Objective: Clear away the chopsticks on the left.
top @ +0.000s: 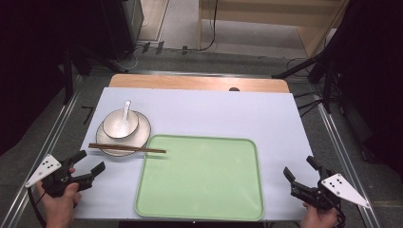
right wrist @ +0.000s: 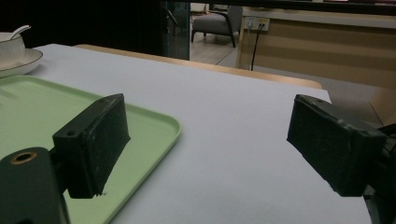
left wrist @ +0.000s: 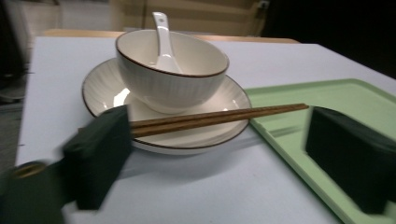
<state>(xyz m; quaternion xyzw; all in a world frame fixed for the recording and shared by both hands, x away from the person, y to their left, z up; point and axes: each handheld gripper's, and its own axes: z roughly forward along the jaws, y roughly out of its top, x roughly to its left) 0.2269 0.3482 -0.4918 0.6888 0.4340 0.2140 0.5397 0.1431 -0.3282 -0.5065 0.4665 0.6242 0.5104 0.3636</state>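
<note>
so starting at the left edge of the high view, the left gripper [top: 90,164] is sitting low near the table's front corner, jaws spread apart with nothing in them, aimed at the dishes. just ahead of it is the plate [top: 141,134] with the bowl [top: 120,124] on top and a white spoon [top: 126,111] leaning inside the bowl. the chopsticks [top: 127,148] lie flat across the near rim of the plate, tips poking out over the corner of the green tray [top: 199,176].

in the left gripper view the chopsticks [left wrist: 219,117] run level between the two jaws' line of sight, resting on the plate [left wrist: 102,88] in front of the bowl [left wrist: 170,77]. my guess is they're light, stiff and kinda slick, and being a loose pair they'll want to roll or scissor apart. i'd pinch both together around the middle where they bridge the plate rim, not the thin tips. the crockery looks breakable so don't bump it.

tray's bare in the middle of the table. way over right, the right gripper [top: 298,170] hangs near the front corner, jaws wide and empty, well apart from everything
</note>
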